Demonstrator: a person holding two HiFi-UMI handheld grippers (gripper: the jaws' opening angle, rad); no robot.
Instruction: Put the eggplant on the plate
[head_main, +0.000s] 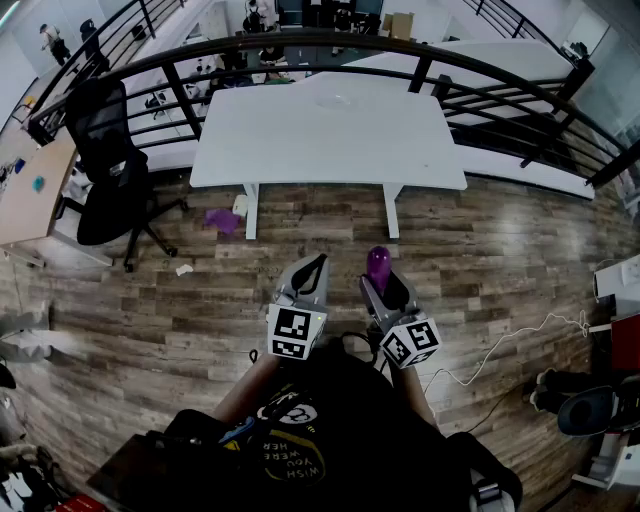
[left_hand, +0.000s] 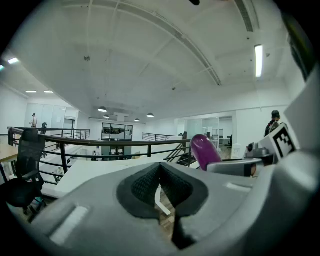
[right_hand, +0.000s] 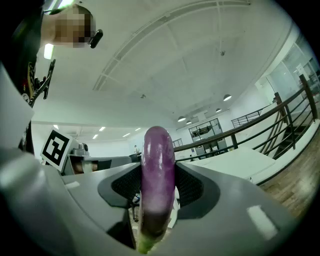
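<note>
One glossy purple eggplant (right_hand: 158, 175), green-stemmed, pinched in right gripper (head_main: 386, 288).

Only legible txt: yellow print (head_main: 283, 462) on the person's black shirt (head_main: 350, 420), upside down in head view, approx. "WISH YOU WERE HER", last letters unclear. Left cube (head_main: 293, 333) & right cube (head_main: 411, 343) carry b/w square code patterns, not readable as txt.

Open-plan office, white desk (head_main: 330, 135), black swivel chair (head_main: 105, 130), mezzanine railing (head_main: 330, 39)
</note>
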